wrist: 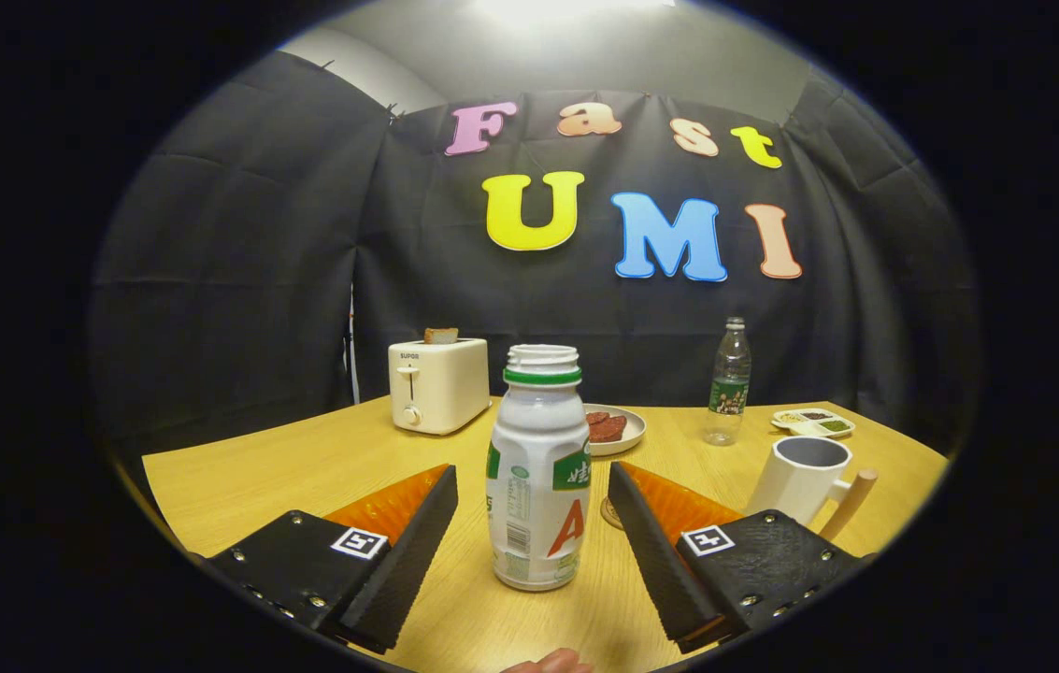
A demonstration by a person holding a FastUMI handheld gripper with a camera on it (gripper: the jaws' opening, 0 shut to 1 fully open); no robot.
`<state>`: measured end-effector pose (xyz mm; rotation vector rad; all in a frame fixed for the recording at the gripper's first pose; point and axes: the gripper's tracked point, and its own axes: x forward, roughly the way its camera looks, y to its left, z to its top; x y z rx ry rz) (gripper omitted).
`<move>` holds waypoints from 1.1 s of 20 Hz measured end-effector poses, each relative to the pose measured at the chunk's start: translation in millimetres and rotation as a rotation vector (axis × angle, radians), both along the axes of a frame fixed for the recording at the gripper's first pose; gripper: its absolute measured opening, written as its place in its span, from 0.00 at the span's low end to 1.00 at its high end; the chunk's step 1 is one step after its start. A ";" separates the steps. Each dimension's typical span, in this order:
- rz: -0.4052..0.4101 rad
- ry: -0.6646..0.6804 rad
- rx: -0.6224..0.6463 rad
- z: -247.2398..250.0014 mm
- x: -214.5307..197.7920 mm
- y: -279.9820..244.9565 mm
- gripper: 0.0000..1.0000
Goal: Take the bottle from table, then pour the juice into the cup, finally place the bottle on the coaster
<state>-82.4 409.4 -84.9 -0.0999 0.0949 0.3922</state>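
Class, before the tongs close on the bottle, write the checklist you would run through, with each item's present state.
1. Tongs open wide enough: ok, a gap shows on both sides of the bottle.
2. Juice bottle upright between the fingers: ok.
3. Bottle cap off for pouring: ok, the neck looks open.
4. Cup upright, mouth open, beyond the right finger: ok.
5. Coaster free for the bottle: cannot tell, it is mostly hidden behind the right finger.
6. Juice level in the bottle: cannot tell, the body is opaque.
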 end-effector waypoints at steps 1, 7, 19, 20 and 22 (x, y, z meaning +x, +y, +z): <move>-0.002 0.008 -0.008 -3.8 3.7 1.3 0.99; 0.018 0.020 -0.040 -18.2 22.7 17.2 0.99; 0.036 0.034 -0.009 -22.4 35.2 33.1 0.69; 0.036 0.039 -0.010 -23.2 35.9 32.9 0.69; 0.028 0.053 -0.024 -22.0 36.0 30.5 0.69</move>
